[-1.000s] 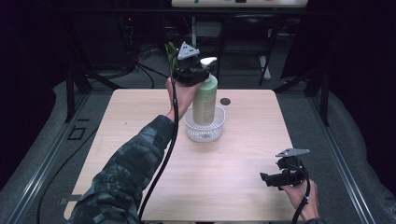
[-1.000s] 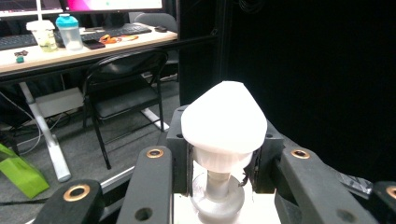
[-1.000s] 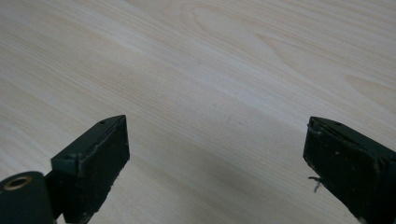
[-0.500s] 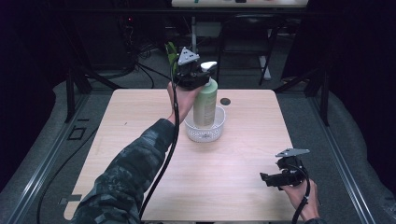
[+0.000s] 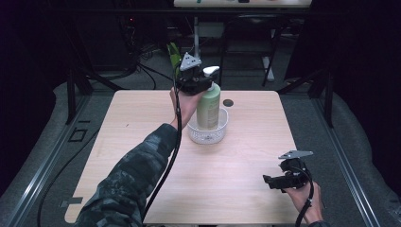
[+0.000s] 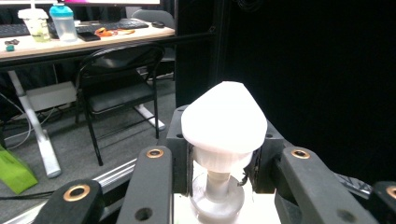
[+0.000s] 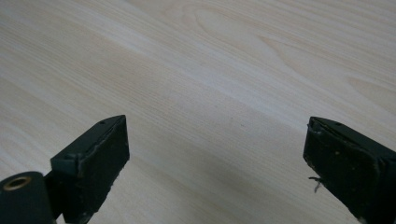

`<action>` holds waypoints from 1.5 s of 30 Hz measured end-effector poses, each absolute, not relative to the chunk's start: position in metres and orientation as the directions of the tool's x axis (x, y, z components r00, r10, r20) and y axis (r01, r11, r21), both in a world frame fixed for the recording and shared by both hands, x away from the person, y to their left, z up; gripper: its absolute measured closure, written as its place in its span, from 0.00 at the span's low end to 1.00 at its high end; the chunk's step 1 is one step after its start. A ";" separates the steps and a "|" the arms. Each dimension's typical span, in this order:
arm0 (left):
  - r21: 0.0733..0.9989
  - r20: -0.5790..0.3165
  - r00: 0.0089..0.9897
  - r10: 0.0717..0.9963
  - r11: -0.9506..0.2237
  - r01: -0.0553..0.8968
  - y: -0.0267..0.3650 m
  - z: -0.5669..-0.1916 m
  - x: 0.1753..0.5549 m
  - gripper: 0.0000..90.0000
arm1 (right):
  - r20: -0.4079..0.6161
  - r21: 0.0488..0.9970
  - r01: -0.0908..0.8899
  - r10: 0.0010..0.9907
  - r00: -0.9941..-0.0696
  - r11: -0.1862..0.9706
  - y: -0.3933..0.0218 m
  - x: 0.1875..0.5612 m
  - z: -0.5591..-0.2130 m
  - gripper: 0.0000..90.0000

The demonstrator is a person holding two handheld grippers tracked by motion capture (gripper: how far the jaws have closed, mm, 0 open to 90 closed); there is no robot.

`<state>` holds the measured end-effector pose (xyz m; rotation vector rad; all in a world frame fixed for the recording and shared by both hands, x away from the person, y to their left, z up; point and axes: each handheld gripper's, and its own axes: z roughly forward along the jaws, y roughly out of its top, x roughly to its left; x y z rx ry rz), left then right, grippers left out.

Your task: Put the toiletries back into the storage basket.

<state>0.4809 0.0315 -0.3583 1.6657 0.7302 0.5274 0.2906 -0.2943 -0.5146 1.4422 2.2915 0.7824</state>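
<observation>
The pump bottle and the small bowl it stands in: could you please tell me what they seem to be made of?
The pump bottle looks like matte pale-green plastic, opaque with a soft sheen; its pump head is smooth white plastic. The bowl seems to be clear plastic or glass, see-through with a patterned wall; which one, the look leaves open.

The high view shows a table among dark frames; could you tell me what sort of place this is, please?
Probably a lab or office set up for recording. A lone wooden table stands amid dark curtains and cables, and behind it are a desk with a keyboard and a black chair.
</observation>
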 end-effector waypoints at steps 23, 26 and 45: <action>0.980 -0.052 0.695 0.718 -0.097 0.174 0.037 -0.376 0.483 0.74 | 0.022 0.601 0.724 0.899 -0.438 0.338 -0.294 0.290 -0.514 0.07; 0.979 -0.054 0.691 0.721 -0.098 0.178 0.038 -0.379 0.484 0.74 | 0.021 0.601 0.724 0.899 -0.438 0.339 -0.294 0.290 -0.514 0.07; 0.979 -0.046 0.696 0.717 -0.105 0.173 0.036 -0.391 0.484 0.74 | 0.021 0.603 0.723 0.899 -0.437 0.337 -0.294 0.290 -0.514 0.07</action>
